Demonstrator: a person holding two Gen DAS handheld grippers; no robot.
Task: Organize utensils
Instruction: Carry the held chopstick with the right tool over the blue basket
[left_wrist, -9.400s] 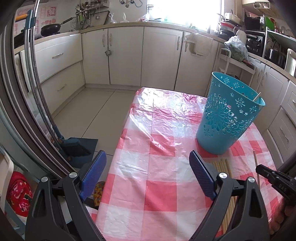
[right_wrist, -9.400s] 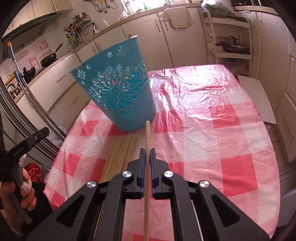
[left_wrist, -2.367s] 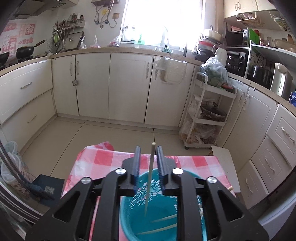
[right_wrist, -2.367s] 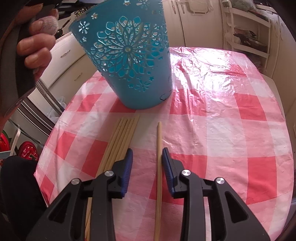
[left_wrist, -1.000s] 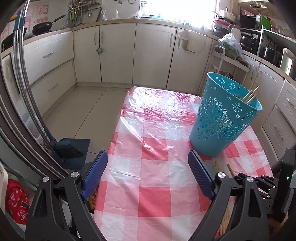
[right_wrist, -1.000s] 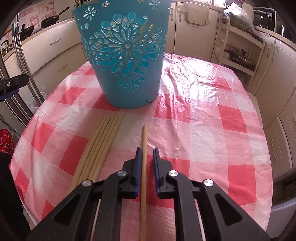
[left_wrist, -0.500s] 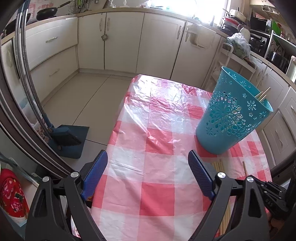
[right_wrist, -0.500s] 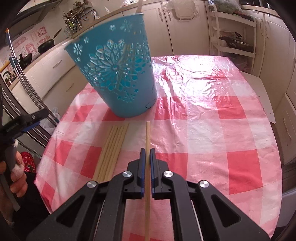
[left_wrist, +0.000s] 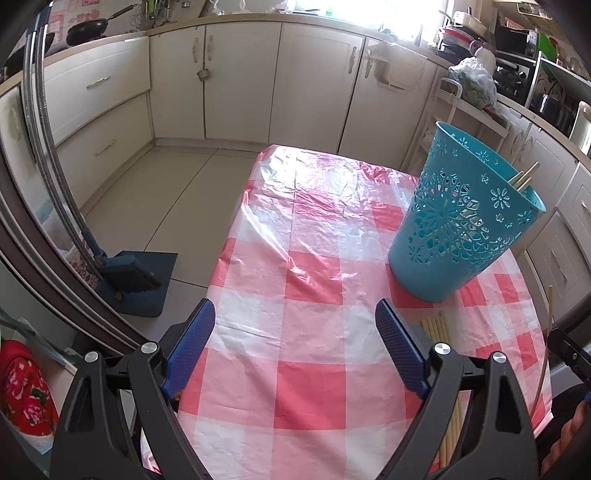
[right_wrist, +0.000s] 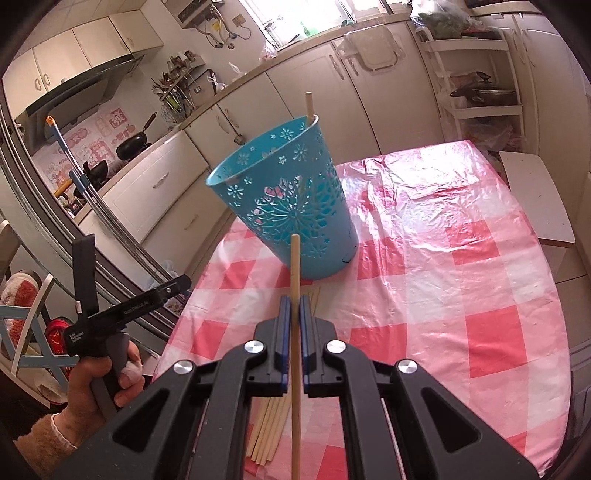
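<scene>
Here the table (right_wrist: 461, 295), covered with a shiny cloth of red and white squares, fills most of both views. On it stands the blue basket (right_wrist: 291, 206) with cut-out flower patterns, upright, on the side of the table far from the person. Some chopsticks lean inside the basket; their tips (left_wrist: 524, 177) come out above the rim. Near the foot of the basket a bundle of chopsticks (right_wrist: 273, 424) lies flat on the cloth, side by side, close to the near edge.

The left gripper (left_wrist: 295, 347) has its jaws wide apart and nothing between them; it hangs over the table's near left corner, and a hand (right_wrist: 99, 376) holds its handle. The right gripper (right_wrist: 294, 306) is closed tight on a single chopstick (right_wrist: 294, 266), which is lifted off the cloth and points toward the basket, its front end in front of the basket wall.
</scene>
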